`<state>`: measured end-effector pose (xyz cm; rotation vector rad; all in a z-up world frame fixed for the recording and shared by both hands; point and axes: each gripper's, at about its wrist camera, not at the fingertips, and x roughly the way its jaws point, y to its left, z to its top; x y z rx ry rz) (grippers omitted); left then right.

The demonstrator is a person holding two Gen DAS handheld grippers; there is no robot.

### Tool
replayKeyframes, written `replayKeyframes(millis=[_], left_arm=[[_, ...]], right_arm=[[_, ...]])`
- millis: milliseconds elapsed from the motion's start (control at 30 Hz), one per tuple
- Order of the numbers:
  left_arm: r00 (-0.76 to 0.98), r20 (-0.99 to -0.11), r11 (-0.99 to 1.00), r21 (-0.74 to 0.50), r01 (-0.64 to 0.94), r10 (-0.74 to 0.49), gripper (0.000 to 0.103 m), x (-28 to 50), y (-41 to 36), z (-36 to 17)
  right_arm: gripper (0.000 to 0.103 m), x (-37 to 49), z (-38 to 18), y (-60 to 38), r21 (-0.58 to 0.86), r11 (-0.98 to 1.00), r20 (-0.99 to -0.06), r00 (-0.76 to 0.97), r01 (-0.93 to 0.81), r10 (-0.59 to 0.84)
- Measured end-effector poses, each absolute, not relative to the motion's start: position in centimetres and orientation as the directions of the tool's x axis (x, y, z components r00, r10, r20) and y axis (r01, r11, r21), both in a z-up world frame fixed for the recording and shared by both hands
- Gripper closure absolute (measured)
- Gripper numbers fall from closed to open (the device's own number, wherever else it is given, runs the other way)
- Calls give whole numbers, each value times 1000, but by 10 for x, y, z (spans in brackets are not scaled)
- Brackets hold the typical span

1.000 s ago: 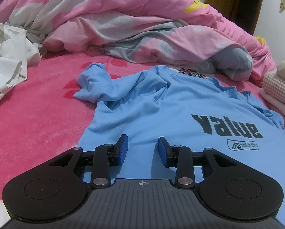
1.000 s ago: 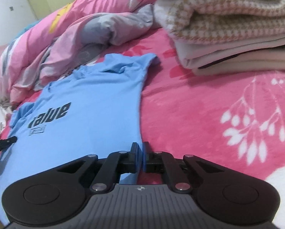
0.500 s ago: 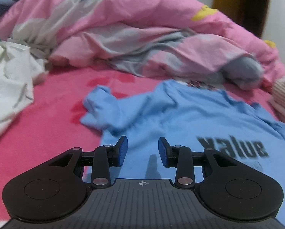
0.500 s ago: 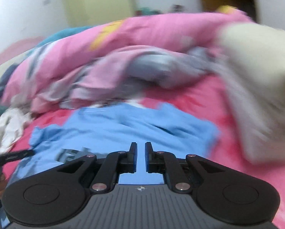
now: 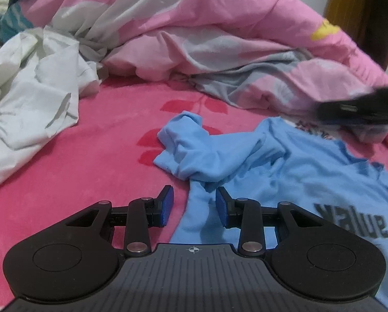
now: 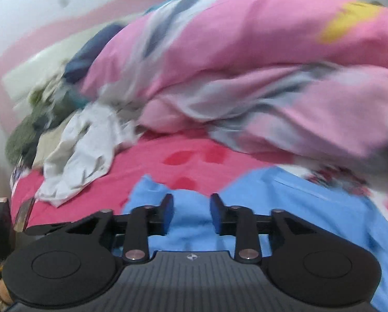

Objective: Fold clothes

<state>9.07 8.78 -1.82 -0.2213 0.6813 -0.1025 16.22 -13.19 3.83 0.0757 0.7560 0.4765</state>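
The blue T-shirt (image 5: 305, 171) lay spread front-up on the red blanket (image 5: 90, 161), its near sleeve (image 5: 191, 150) bunched, no fold made yet as far as I could judge. My left gripper (image 5: 194, 205) hung parted and empty over the shirt's side edge. My right gripper (image 6: 192, 213), jaws just having opened, gripped nothing above the blue cloth.
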Motion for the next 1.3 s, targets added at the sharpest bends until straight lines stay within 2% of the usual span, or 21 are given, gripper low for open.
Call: replayKeyframes(millis=[67, 200, 333, 367, 400, 433, 500, 600, 700, 800, 1000, 1167, 1233, 1300], left_arm=[[770, -616, 965, -261, -1, -166, 68, 90, 93, -19], [761, -631, 957, -285, -45, -152, 68, 89, 102, -24], [765, -625, 955, -294, -46, -155, 68, 87, 106, -26], [765, -624, 955, -294, -45, -156, 68, 86, 107, -26], [766, -624, 955, -294, -44, -157, 68, 85, 107, -26], [765, -624, 954, -295, -43, -158, 68, 85, 107, -26], [763, -625, 952, -302, -42, -165, 68, 85, 109, -25], [759, -627, 947, -317, -43, -176, 68, 85, 112, -25], [757, -629, 946, -322, -47, -176, 68, 86, 113, -26], [757, -632, 946, -319, -55, -169, 68, 86, 111, -26], [756, -634, 946, -317, -64, -161, 68, 86, 110, -27], [757, -634, 947, -314, -65, -158, 68, 86, 109, -27], [758, -633, 949, -308, -64, -154, 68, 86, 108, -26], [759, -633, 952, -300, -62, -150, 68, 86, 106, -26]], right_arm=[[60, 181, 36, -103, 219, 873, -672, 582, -435, 458], [58, 218, 18, -50, 206, 850, -747, 483, -486, 457], [59, 239, -3, -6, 111, 851, -812, 447, -514, 376], [61, 242, -8, 1, 76, 854, -826, 447, -515, 344], [73, 244, -13, 8, 51, 856, -836, 446, -515, 319], [97, 246, -16, 10, 54, 859, -842, 440, -509, 313], [100, 245, -12, 5, 100, 866, -819, 454, -490, 352], [100, 240, 6, -21, 218, 863, -726, 515, -456, 456], [97, 244, 11, -49, 244, 905, -689, 594, -350, 416], [80, 239, 13, -59, 105, 949, -703, 653, -297, 282], [62, 213, 27, -44, -22, 895, -663, 677, -445, 320], [62, 222, 17, -25, -46, 887, -725, 626, -459, 286], [62, 237, 8, -22, 12, 914, -764, 586, -405, 270], [62, 255, -3, -25, 129, 928, -800, 517, -350, 306]])
